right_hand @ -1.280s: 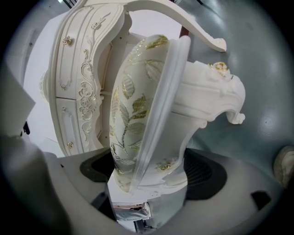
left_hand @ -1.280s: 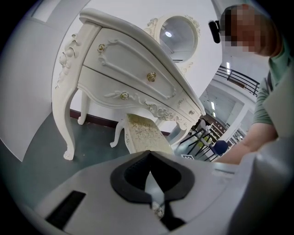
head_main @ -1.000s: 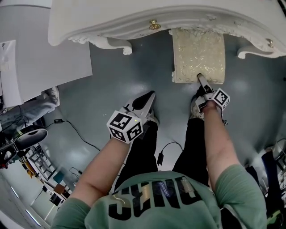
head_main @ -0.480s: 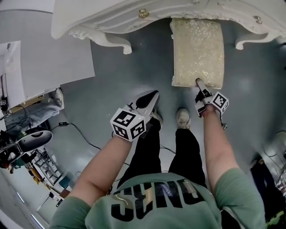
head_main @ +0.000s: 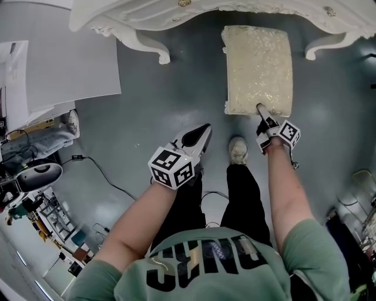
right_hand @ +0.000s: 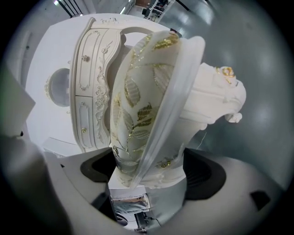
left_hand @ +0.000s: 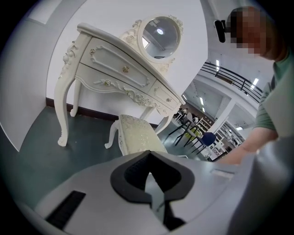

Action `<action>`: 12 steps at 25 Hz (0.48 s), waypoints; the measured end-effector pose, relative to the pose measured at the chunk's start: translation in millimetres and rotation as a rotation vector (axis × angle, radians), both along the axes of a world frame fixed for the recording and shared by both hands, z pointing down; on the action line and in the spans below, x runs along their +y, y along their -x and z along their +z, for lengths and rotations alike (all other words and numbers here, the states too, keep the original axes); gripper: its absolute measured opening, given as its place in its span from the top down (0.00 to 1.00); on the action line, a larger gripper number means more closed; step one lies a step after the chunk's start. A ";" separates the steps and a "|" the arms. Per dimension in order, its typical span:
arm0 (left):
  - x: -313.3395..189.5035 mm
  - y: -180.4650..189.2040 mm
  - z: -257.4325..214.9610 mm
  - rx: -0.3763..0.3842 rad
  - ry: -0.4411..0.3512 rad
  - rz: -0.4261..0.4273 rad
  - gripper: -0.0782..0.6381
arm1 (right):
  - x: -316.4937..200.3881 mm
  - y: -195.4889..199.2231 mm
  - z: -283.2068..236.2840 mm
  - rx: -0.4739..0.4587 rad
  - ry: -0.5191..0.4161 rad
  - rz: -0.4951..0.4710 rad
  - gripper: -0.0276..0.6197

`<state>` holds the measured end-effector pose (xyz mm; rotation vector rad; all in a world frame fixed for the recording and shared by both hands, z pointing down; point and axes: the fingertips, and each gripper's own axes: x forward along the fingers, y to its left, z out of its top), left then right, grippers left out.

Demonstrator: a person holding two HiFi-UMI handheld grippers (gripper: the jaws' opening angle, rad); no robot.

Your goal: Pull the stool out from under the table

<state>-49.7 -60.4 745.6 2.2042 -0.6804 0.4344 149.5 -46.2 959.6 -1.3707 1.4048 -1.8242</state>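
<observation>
Clamping the near seat edge of the stool between my right gripper's fingers, left gripper closed on nothing, I judge it light, stiff-legged, soft-cushioned, standing on the floor, far end by the dressing table.

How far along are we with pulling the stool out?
Done: right gripper is shut on the stool, at its near edge. In hand: it lies almost wholly clear of the table. Left: perhaps a little more pull; left gripper hangs shut, empty.
</observation>
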 end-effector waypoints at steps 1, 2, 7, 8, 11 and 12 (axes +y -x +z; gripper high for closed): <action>1.6 3.8 -1.0 -0.004 -0.003 0.005 0.89 | 1.7 -1.2 -1.3 0.002 -0.004 0.005 0.25; 3.7 7.8 -2.7 -0.007 -0.006 0.010 0.89 | 4.6 -2.1 -2.7 0.003 -0.007 0.009 0.25; 11.5 29.9 -3.9 -0.027 -0.012 0.023 0.89 | 21.6 -3.5 -1.2 0.036 0.016 0.036 0.27; 10.8 32.6 -4.6 -0.028 -0.013 0.019 0.89 | 21.5 -2.5 -1.4 0.040 0.018 0.042 0.27; 11.3 32.5 -10.8 -0.022 -0.017 0.018 0.89 | 22.1 -1.8 -5.4 0.044 0.018 0.050 0.27; 12.5 31.2 -13.3 -0.019 -0.019 0.022 0.89 | 24.4 -3.1 -5.9 0.052 0.022 0.046 0.27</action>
